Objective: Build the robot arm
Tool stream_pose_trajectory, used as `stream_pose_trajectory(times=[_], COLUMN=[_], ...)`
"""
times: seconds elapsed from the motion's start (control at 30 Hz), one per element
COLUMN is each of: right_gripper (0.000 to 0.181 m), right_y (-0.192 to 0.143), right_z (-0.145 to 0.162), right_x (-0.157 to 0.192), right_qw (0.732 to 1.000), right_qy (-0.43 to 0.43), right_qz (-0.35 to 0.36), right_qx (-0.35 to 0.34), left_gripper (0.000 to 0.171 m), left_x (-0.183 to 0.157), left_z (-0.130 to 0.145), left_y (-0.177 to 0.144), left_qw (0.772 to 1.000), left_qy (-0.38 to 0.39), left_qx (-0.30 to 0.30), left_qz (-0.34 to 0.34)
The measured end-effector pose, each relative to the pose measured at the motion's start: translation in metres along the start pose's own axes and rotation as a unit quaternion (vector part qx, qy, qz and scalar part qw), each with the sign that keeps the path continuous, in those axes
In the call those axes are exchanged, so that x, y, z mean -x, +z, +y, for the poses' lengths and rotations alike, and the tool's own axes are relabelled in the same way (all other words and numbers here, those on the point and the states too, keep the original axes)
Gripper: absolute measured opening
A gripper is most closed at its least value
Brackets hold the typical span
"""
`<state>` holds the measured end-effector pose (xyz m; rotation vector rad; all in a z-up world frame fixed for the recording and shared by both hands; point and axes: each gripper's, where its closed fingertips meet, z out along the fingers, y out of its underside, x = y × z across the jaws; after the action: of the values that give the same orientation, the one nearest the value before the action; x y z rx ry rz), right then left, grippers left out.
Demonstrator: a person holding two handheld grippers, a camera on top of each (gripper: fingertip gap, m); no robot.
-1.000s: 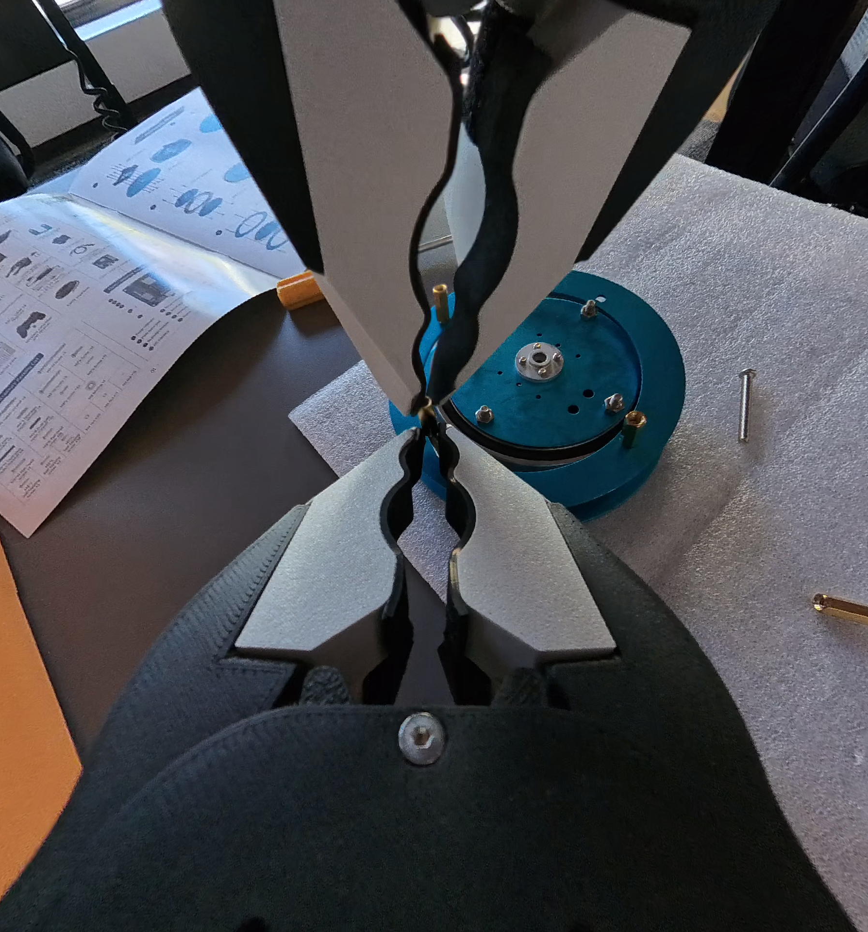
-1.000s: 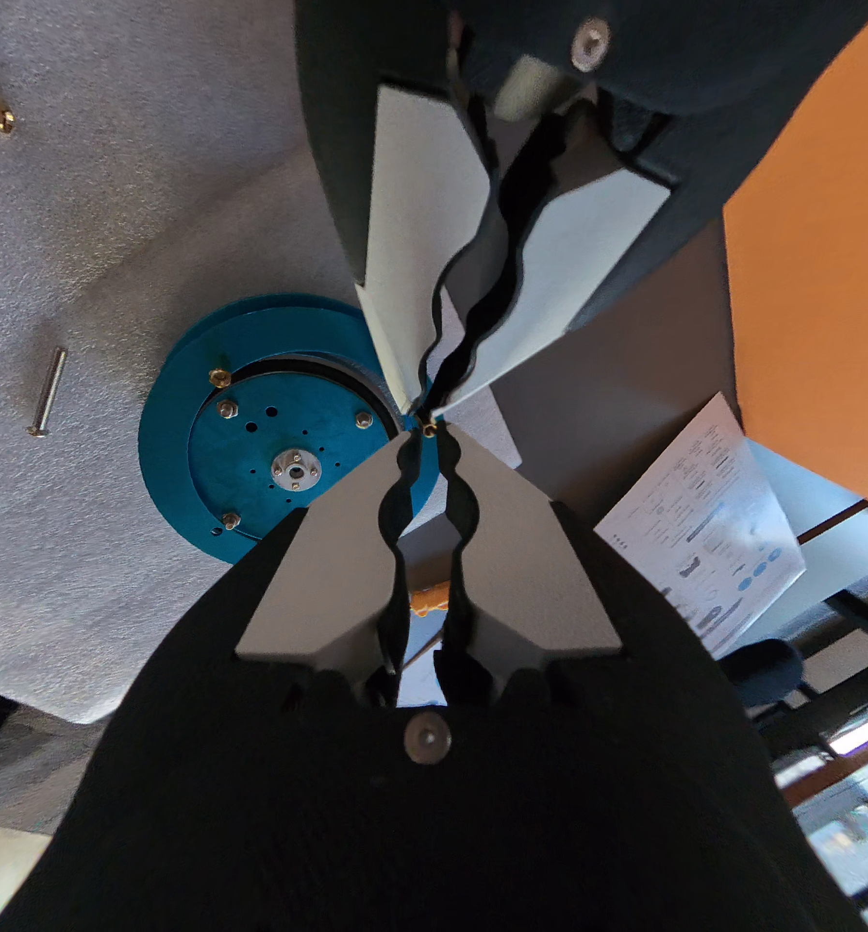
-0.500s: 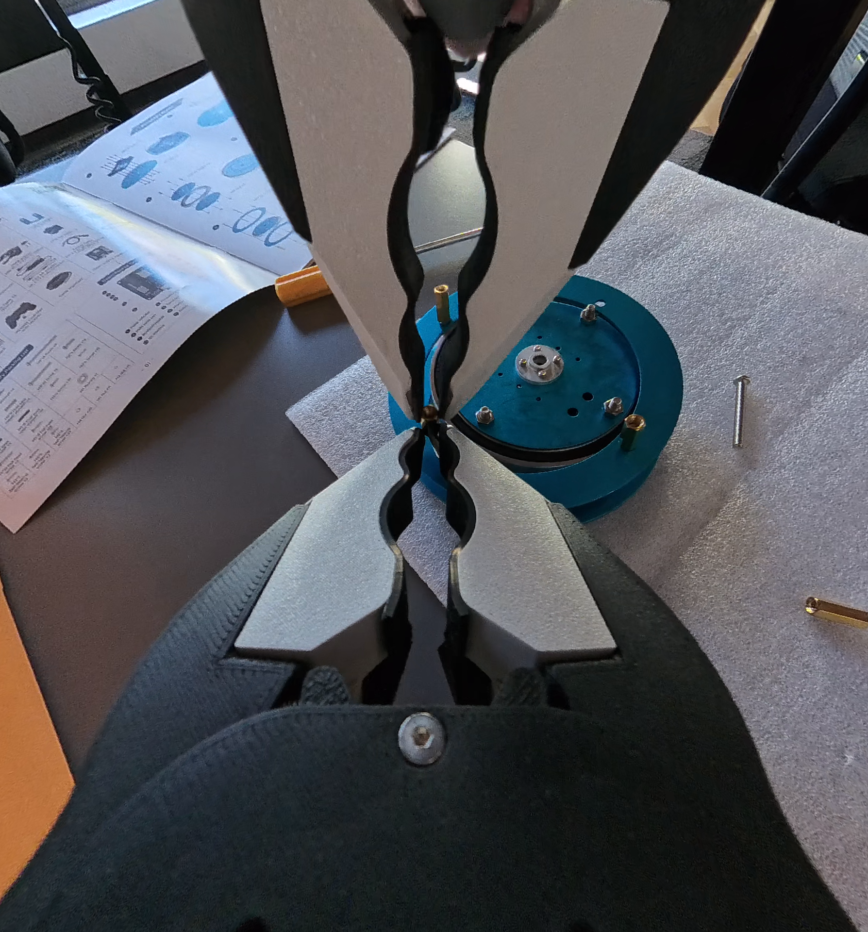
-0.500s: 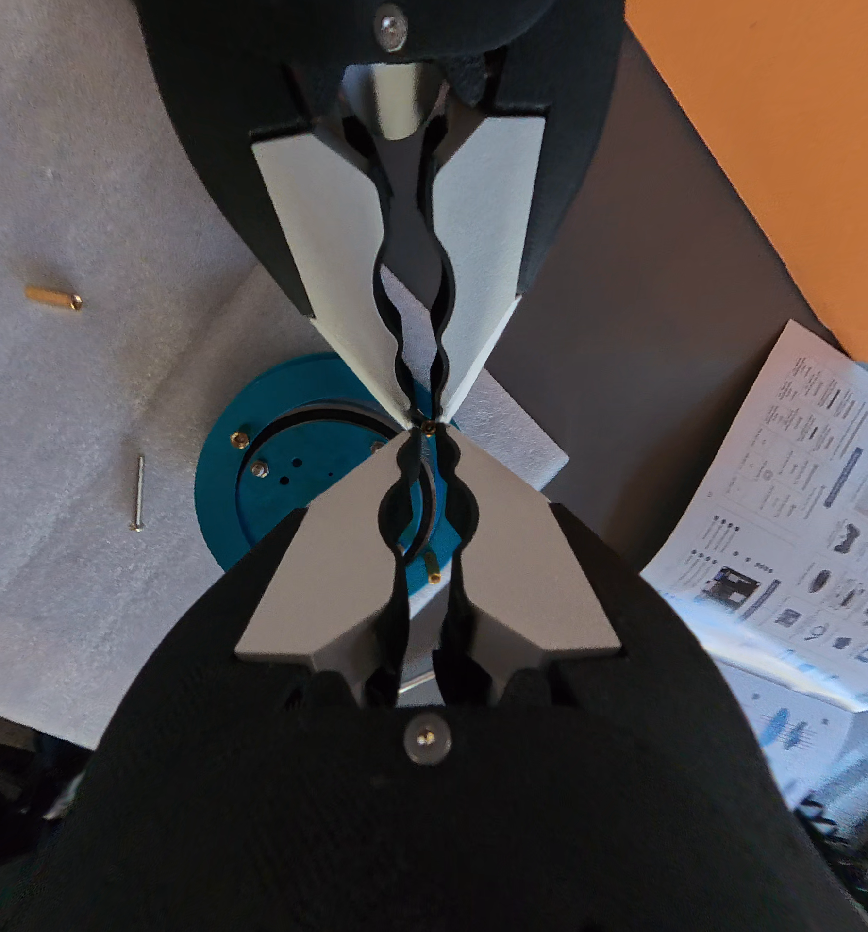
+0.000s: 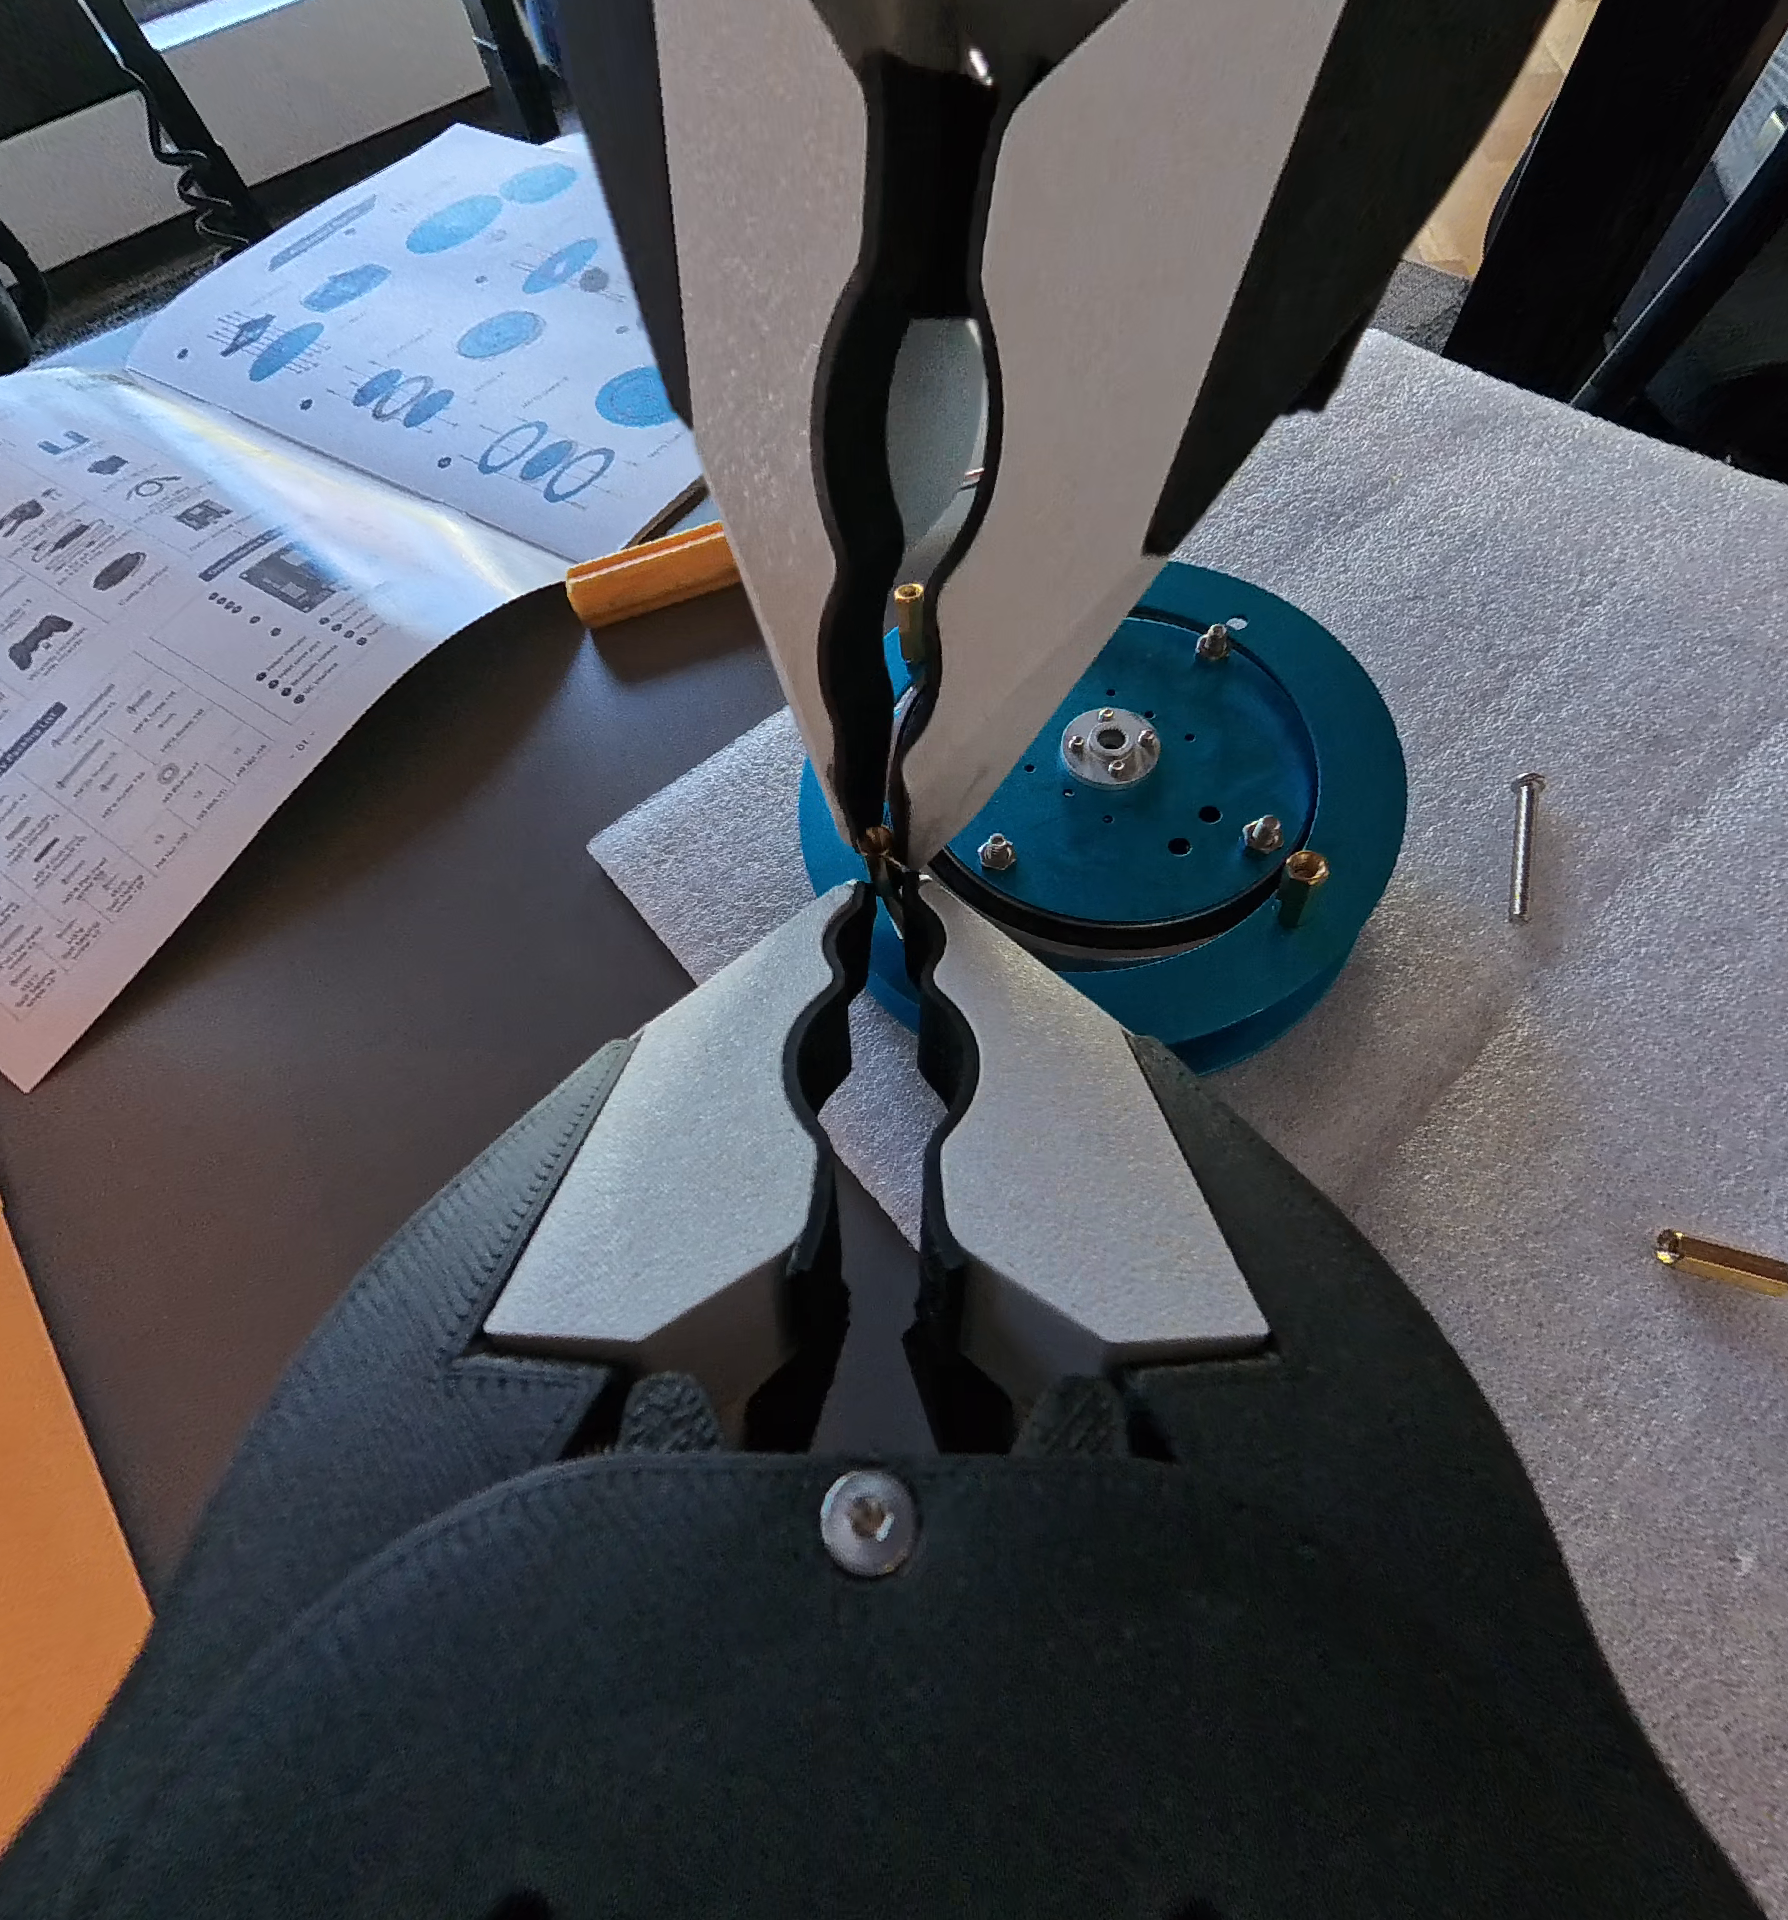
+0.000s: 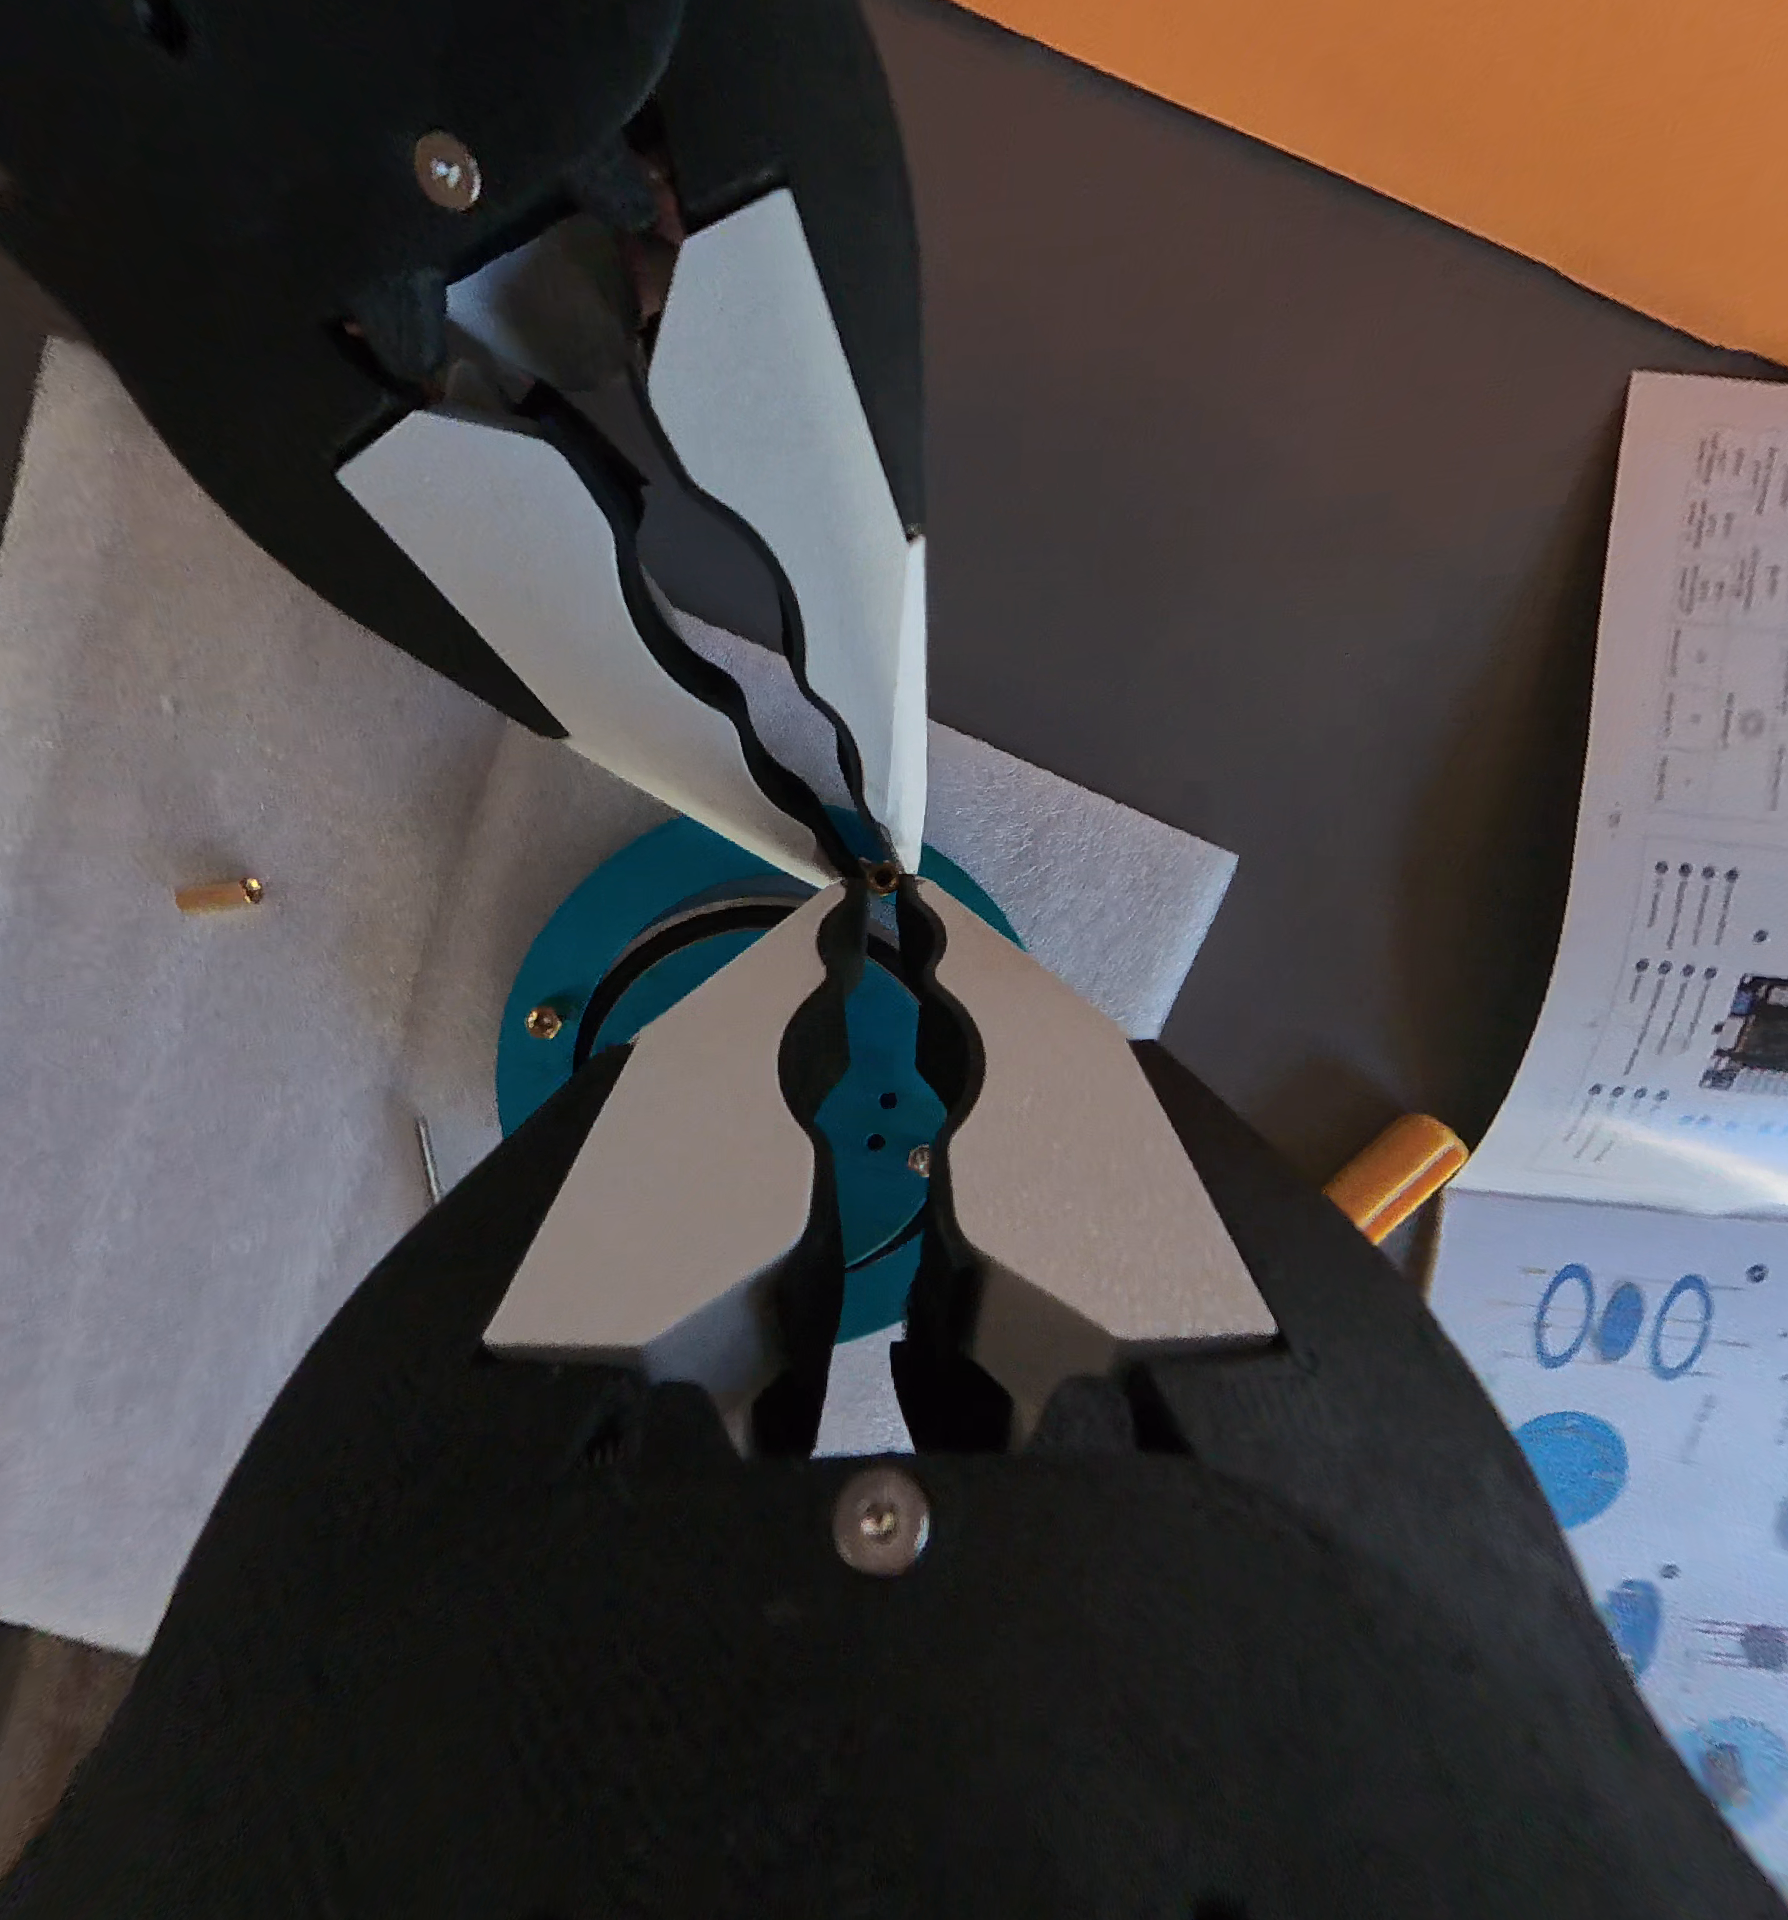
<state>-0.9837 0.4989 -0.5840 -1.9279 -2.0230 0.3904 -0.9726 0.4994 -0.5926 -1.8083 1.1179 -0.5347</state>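
Above the near rim of a blue disc assembly (image 5: 1160,831), the left gripper (image 5: 885,899) and the right gripper (image 6: 874,902) meet tip to tip around one small brass standoff (image 5: 877,840). The left wrist view shows the right gripper coming down steeply from above, its pale fingers (image 5: 1025,623) drawn together and clamped on the standoff at their very tips. The left gripper's fingers are also almost together and touch the same part, but whether they grip it or merely steady it cannot be told. The disc lies on a white foam sheet (image 5: 1492,1039) spread over the dark tabletop (image 5: 350,1039), and two further standoffs (image 5: 1303,883) stand upright on its rim. A loose screw (image 5: 1521,847) and a spare standoff (image 5: 1723,1262) lie on the foam, well apart from the disc. An open printed manual (image 5: 246,582) and a yellow-orange handle (image 5: 651,587) lie to the left. Judgement: a hold this far out on the tips, on so small a part, leaves little margin for twist. The two tools are best kept in line with the standoff upright, with light, even pressure.
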Motion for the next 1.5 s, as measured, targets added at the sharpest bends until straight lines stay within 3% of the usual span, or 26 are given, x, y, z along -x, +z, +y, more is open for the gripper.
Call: stream_pose_trajectory(times=[0.3, 0.73, 1.5], right_gripper=[0.005, 0.005, 0.003], right_y=[0.0, -0.001, 0.0], right_z=[0.001, 0.001, 0.008], right_x=[-0.001, -0.001, 0.003], right_qw=[0.995, 0.988, 0.987], right_qy=[0.085, 0.134, 0.136], right_qz=[-0.002, -0.011, -0.015], right_qx=[-0.059, -0.077, -0.083], left_gripper=[0.009, 0.005, 0.0], left_x=[0.003, 0.003, 0.008], left_z=[0.0, -0.007, -0.004], left_y=[-0.006, -0.009, -0.01], left_qw=[1.0, 0.999, 0.999], left_qy=[-0.007, 0.028, 0.013], left_qx=[-0.004, -0.018, -0.013], left_qz=[-0.008, -0.021, -0.028])
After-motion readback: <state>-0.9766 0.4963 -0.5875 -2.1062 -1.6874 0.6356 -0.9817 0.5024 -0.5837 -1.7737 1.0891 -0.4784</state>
